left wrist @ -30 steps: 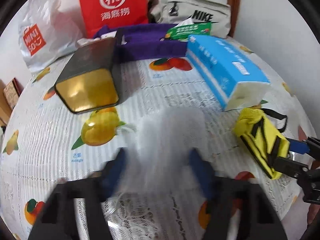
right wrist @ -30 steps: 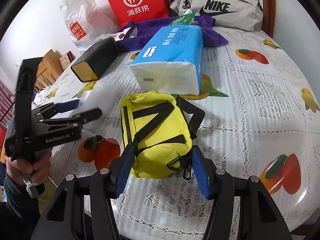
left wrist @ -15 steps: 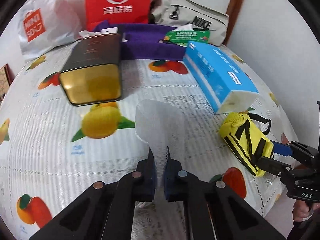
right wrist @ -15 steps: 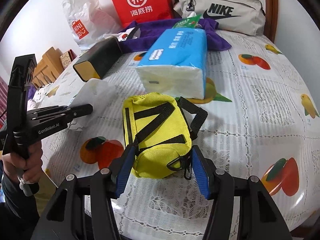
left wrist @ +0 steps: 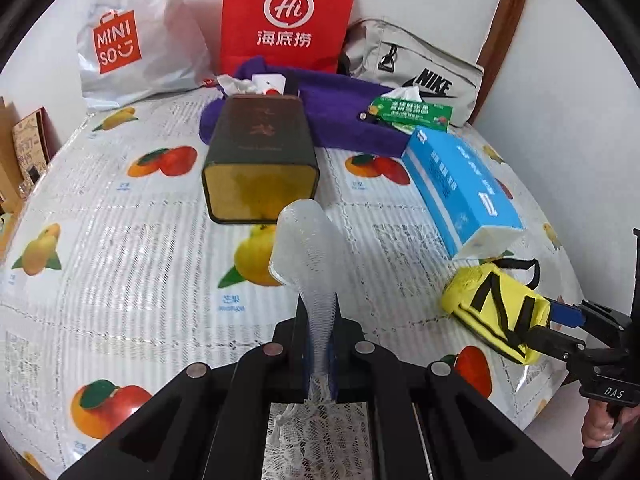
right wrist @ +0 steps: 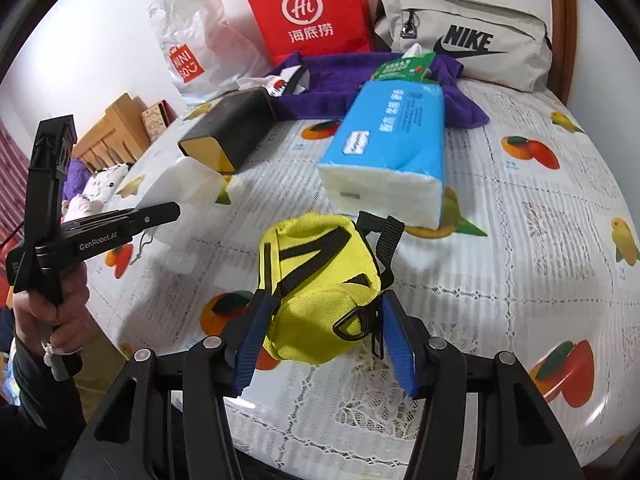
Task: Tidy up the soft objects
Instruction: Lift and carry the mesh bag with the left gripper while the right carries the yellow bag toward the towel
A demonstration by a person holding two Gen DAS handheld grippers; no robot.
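Two grips: both risky.
Left gripper (left wrist: 318, 344): clamped thin on a white mesh pouch (left wrist: 304, 240), lifted above the table's (left wrist: 120, 264) middle; slack mesh may slip.
Right gripper (right wrist: 324, 336): half-open, jaws closing around a yellow bag (right wrist: 320, 276) near the table's front edge; it could squirm free.

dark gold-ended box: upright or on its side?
On its side: the box lies long face down on the tablecloth, gold end facing the left-wrist camera.
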